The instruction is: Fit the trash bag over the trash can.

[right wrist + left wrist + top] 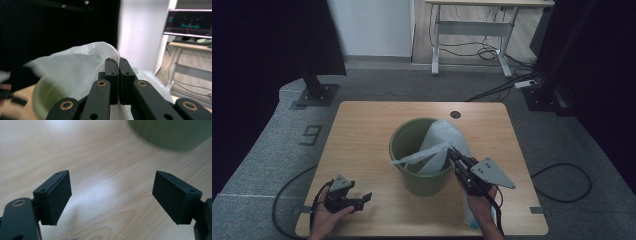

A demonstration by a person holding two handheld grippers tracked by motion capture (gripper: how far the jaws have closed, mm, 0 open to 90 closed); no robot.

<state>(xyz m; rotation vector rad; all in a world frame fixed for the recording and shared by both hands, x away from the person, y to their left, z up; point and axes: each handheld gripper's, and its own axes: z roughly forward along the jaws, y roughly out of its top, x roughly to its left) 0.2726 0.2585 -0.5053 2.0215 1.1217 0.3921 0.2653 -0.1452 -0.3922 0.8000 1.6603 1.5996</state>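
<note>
Your right tool (455,155) is clamped tight on the white plastic bag (438,142), jaws pressed together w/ thin film pinched between them; in the right gripper view the bag (75,67) billows crinkly and translucent over the bin rim. Bag drapes half in, half out of the round green bin (414,175), which sits mid-desk, slightly right of centre. Your left tool (354,199) is spread wide, holding nothing, low over bare wood near the front-left edge; its flat black pads (56,197) frame pale grain, bin base blurred beyond. Desk (362,130) is light wood w/ rounded corners, cable hole at back. Grey carpet around, second desk (472,20) behind w/ loose cables.
</note>
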